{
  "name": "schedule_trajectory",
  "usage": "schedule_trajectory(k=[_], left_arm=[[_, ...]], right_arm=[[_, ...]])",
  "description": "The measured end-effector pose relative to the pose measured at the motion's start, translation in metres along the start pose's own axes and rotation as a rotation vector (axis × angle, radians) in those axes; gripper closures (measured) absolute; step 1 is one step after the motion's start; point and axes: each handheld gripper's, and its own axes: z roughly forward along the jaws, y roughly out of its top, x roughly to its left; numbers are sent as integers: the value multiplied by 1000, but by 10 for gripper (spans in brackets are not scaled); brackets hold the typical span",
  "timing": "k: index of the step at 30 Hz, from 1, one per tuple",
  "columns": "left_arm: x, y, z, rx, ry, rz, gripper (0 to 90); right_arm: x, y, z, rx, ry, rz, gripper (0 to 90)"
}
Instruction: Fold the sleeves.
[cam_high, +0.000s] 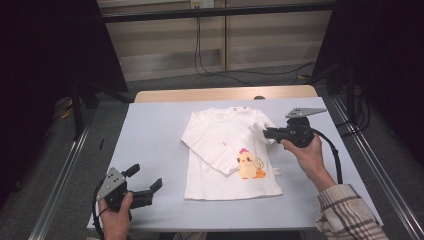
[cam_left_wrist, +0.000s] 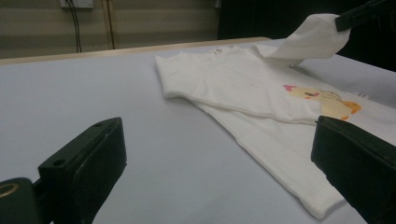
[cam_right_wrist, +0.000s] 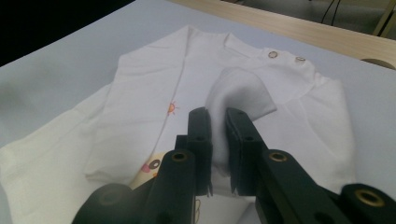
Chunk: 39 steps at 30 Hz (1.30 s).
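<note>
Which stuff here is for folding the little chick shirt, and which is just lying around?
For the job:
- white chick shirt
- its sleeve, pinched in the right claw
- left claw, open, resting near the table's front edge
- table, where the shirt lies

Just lying about:
- black cables on the floor behind the table
- wall socket

Shirt (cam_high: 220, 145): soft white cloth, matt, printed chick. Table (cam_high: 150, 145) top: smooth matt pale sheet, bare wood edge at back. Right gripper (cam_right_wrist: 218, 122) and left gripper (cam_high: 145, 185): matt black plastic, brass-coloured screw inserts.
</note>
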Motion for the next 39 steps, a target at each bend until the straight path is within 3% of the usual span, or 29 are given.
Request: schedule_trajectory(k=[7,10,31,39], left_arm=[[0,0,0,-1,-1,-1,33],[-1,1,0,2,0,19,33],[-1,0,0,6,-5,14,32],[0,0,0,11,1,18,32]], right_arm=[[12,2,6,12,28,-30,810],[14,1,9,29,27,-41,810],[40,7,17,13,94,-85,809],[41,-2,31,65,109,-87,806]])
